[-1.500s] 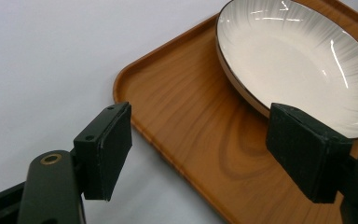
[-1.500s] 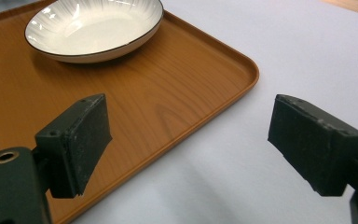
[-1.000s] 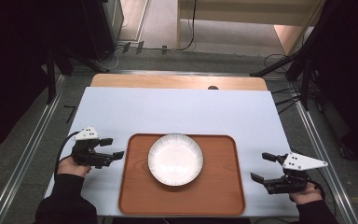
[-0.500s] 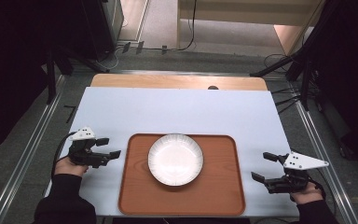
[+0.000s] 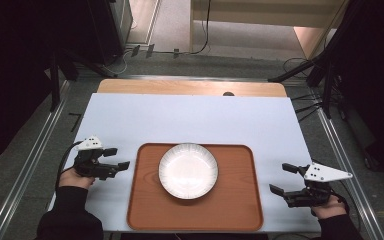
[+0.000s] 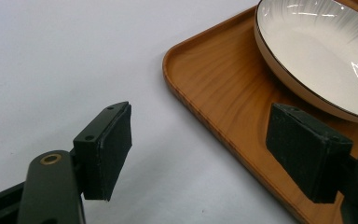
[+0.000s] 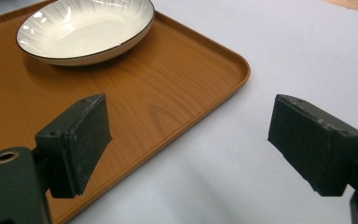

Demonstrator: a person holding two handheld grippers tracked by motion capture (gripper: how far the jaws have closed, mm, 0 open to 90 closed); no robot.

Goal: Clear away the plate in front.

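Easing outward: left tongs [image 5: 119, 158] now just clear of tray [image 5: 145, 210]; both tongs apart | right tongs [image 5: 283, 178] unmoved

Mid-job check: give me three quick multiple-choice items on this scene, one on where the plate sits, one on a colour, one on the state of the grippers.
1. Where is the plate?
A. on the bare table
B. on the tray
C. between a gripper's jaws

2. What colour is the tray?
A. wood brown
B. blue
C. black

3. How do the left gripper and the right gripper stand?
A. both shut on the tray
B. one clamps the plate
C. both open, holding nothing

Answers:
1. B: the high view shows the plate inside the tray's rim.
2. A: a wood-grain brown surface shows in every view.
3. C: each gripper view shows its jaws wide apart with nothing between them.
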